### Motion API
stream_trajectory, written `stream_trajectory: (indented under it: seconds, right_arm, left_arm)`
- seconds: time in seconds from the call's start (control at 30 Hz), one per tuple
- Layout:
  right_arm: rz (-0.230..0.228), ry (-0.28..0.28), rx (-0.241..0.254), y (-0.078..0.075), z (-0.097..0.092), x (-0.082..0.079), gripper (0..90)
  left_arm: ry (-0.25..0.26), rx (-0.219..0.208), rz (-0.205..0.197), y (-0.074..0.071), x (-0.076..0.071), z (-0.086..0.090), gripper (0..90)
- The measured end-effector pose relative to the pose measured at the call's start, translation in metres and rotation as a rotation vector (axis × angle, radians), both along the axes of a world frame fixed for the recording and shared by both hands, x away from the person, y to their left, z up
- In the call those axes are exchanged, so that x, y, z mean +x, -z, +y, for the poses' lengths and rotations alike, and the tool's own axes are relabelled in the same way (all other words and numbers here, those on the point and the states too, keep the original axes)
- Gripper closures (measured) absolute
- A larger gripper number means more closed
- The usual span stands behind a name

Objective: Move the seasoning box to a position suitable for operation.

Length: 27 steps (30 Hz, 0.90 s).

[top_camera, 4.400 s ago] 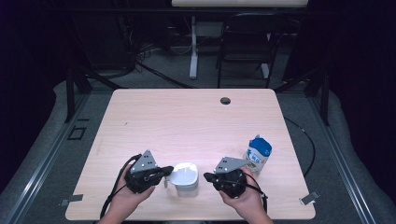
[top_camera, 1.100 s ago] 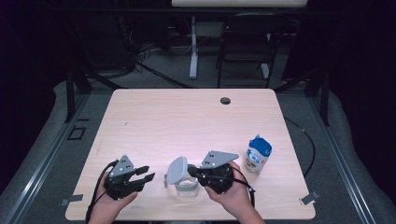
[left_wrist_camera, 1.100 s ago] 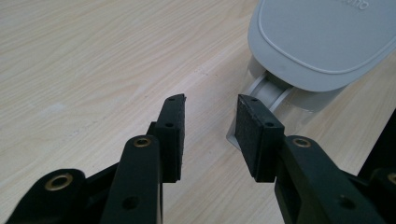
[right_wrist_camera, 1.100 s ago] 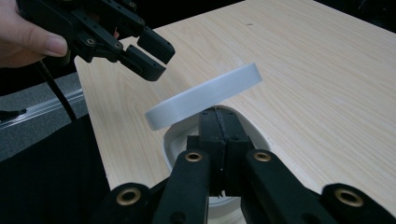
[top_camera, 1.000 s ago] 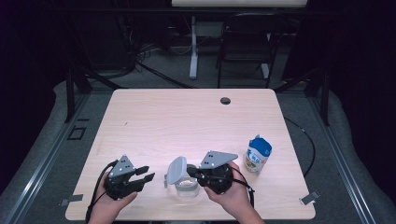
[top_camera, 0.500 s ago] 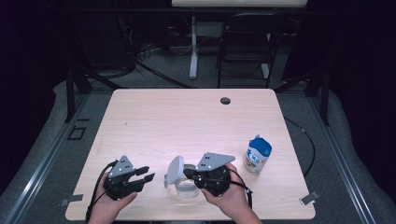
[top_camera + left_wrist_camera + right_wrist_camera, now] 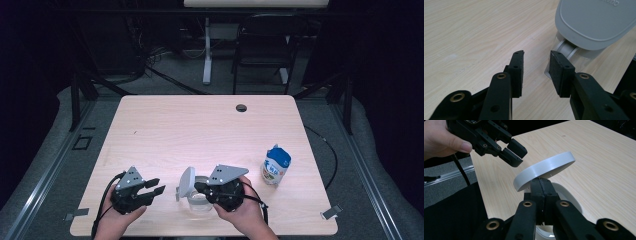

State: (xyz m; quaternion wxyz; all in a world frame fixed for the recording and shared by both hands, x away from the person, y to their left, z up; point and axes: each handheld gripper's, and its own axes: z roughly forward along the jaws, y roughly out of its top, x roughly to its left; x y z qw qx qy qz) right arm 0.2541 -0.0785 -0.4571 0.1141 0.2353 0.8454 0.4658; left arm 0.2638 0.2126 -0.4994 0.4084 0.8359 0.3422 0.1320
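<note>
We see the left hand-held gripper (image 7: 153, 189) now clear of the container (image 7: 199, 200), drawn leftward, while its grey lid (image 7: 187, 180) (earlier flat) stands raised by the right hand-held gripper (image 7: 200, 188).

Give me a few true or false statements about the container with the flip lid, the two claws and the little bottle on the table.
1. The grey lid of the clear container is raised. True.
2. The left claw grips the lid. False: its jaws stand apart, holding nothing, beside the container.
3. The right claw has its jaws closed at the lid's edge. True.
4. The blue-capped bottle lies on its side. False: it stands upright.
5. The bottle stands between the two claws. False: it stands to the right of both.
</note>
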Motion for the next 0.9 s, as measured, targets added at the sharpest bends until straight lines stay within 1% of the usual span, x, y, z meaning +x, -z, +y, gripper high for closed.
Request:
stream_trajectory:
  seconds: [0.33, 0.7, 0.73, 0.9]
  right_arm:
    - [-0.006, -0.013, -0.013, 0.001, 0.005, -0.002, 90.0]
    - [0.001, -0.023, -0.011, 0.004, 0.011, -0.002, 90.0]
    - [0.000, -0.027, -0.018, 0.004, 0.012, -0.002, 90.0]
    - [0.001, -0.032, -0.020, 0.005, 0.015, -0.002, 90.0]
  left_arm:
    - [-0.001, -0.006, -0.002, 0.000, 0.000, 0.001, 65.4]
    - [-0.005, -0.014, -0.003, -0.001, 0.000, 0.004, 65.4]
    - [-0.006, -0.016, -0.002, -0.001, 0.000, 0.004, 65.4]
    - [-0.009, -0.018, -0.002, -0.001, 0.000, 0.005, 65.4]
